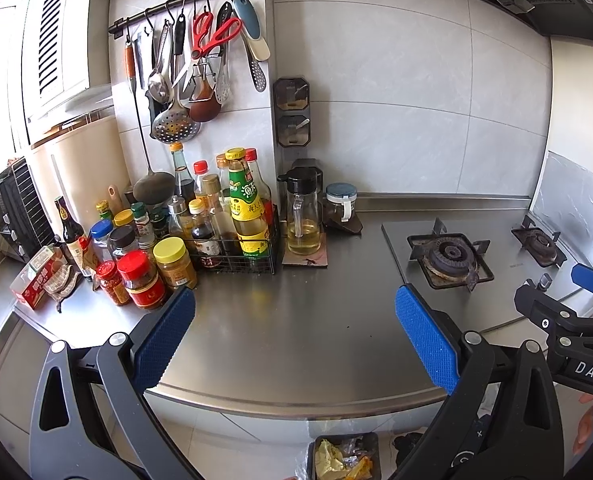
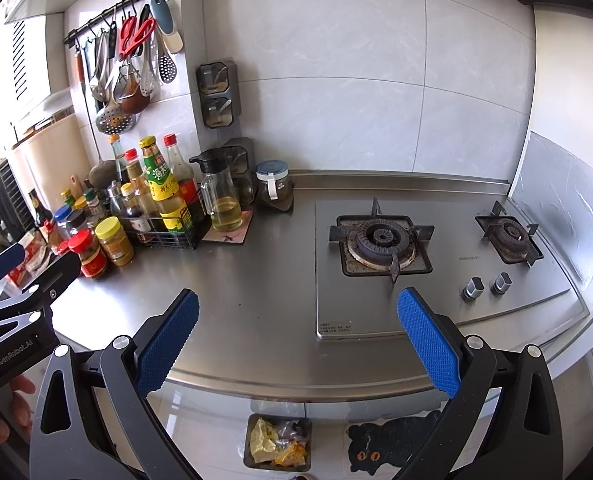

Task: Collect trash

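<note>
A: How are the two tools held?

B: The left tool (image 1: 294,336), with blue ribbed pads on black arms, is spread wide and nothing is gripped between its fingers. The right tool (image 2: 298,338) is likewise spread wide and empty. Both are held above the front edge of the brushed steel surface (image 2: 256,292), side by side.

A: Where is the trash found?

B: On the floor below the surface edge, in a small dark rectangular bin (image 2: 278,442). Crumpled yellow paper (image 2: 262,438), orange wrappers (image 2: 292,452) and clear plastic scraps are seen inside it. The bin's long axis is set roughly parallel to the surface edge, and its open top is turned upward. A black cat-shaped floor mat (image 2: 392,444) lies just beside it.

A: And further out?

B: A black wire basket (image 2: 168,226) packed with upright sauce bottles is placed at the back left, with a yellow-labelled green-capped bottle (image 2: 158,184) tallest in front. Just beside it, a glass oil jug with a black lid (image 2: 222,196) is about a third filled with pale oil. Red-lidded (image 2: 88,254) and yellow-lidded (image 2: 114,240) jars stand in front of the basket. A two-burner steel gas hob (image 2: 436,264) is set into the surface on the right.
</note>
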